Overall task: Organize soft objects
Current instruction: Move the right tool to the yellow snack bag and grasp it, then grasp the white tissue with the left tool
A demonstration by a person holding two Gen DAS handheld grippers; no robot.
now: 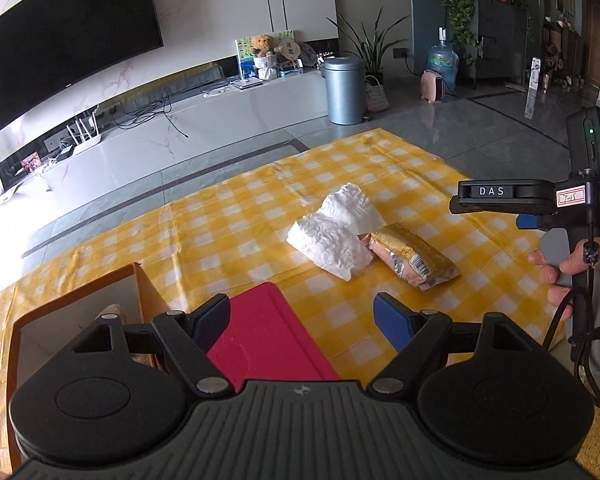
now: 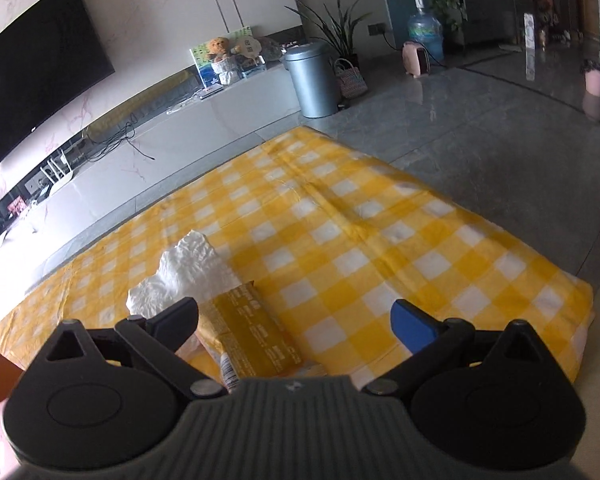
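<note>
A crumpled white tissue (image 1: 334, 236) lies on the yellow checked cloth (image 1: 240, 216), touching a yellow soft packet (image 1: 414, 258) at its right. My left gripper (image 1: 302, 322) is open and empty, held above a red flat pad (image 1: 270, 334), short of the tissue. My right gripper (image 2: 294, 326) is open and empty, hovering just over the near end of the packet (image 2: 252, 338), with the tissue (image 2: 186, 280) ahead to its left. The right gripper also shows in the left wrist view (image 1: 500, 204), held by a hand at the right edge.
An open cardboard box (image 1: 80, 320) stands at the left, beside the red pad. Beyond the cloth are grey floor tiles, a low TV bench (image 1: 204, 120) and a grey bin (image 1: 344, 90). The cloth's right edge (image 2: 580, 320) drops off near my right gripper.
</note>
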